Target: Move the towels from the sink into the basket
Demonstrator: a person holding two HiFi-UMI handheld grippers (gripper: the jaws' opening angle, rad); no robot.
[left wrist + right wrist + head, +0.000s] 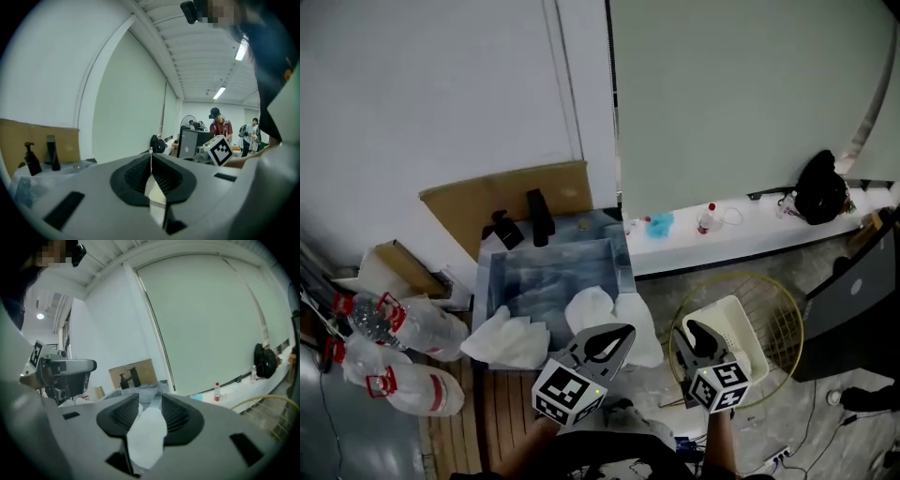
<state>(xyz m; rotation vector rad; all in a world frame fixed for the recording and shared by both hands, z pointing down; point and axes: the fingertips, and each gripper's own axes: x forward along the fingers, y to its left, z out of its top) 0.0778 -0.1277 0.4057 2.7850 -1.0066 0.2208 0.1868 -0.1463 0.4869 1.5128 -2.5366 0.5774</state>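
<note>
The sink (502, 281) is in the middle of the head view. White towels hang over its front rim, one at the left (508, 339) and one in the middle (589, 307). My left gripper (617, 339) hovers at the sink's front edge, shut on a thin edge of white towel (155, 197). To the right stands the yellow wire basket (783, 323). My right gripper (696, 339) is over the basket, its jaws shut on a white towel (146, 432). That towel (733, 330) reaches into the basket.
Two black dispensers (540, 217) stand behind the sink, against cardboard (511, 195). Plastic bottles (403, 323) lie at the left. A white ledge (741, 234) at the right carries a water bottle (707, 218) and a black bag (820, 187). People (220, 127) stand farther off.
</note>
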